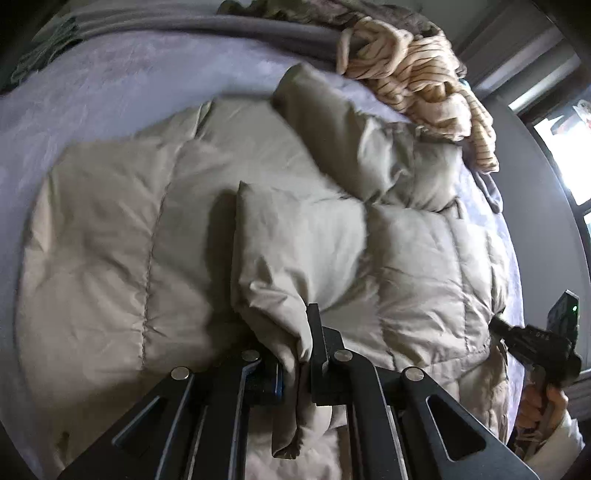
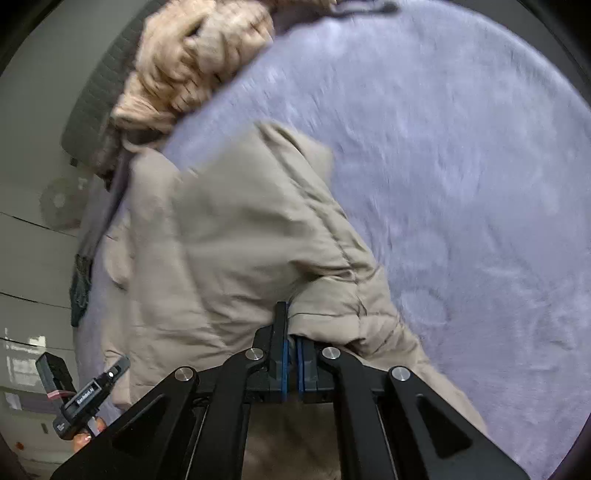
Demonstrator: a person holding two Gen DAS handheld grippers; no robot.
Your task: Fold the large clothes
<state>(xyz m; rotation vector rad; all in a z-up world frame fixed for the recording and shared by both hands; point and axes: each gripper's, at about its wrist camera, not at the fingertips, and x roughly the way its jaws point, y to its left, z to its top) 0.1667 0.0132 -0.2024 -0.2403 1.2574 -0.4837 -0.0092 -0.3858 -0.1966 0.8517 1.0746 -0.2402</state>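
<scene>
A beige quilted puffer jacket [image 1: 147, 229] lies spread on a lavender bed cover [image 1: 92, 92]. My left gripper [image 1: 295, 354] is shut on a fold of the jacket's near edge, and the cloth bunches between the fingers. In the right wrist view the same jacket [image 2: 229, 236] rises in a lifted fold. My right gripper [image 2: 291, 354] is shut on its edge, with the blue pads pressed on the fabric. The right gripper also shows at the right edge of the left wrist view [image 1: 535, 347], held in a hand.
A crumpled cream striped garment [image 1: 417, 70] lies at the far edge of the bed, also in the right wrist view [image 2: 184, 62]. A grey bolster [image 1: 184, 26] runs along the back. A window [image 1: 565, 147] is at the right. The bed cover [image 2: 461, 184] spreads right of the jacket.
</scene>
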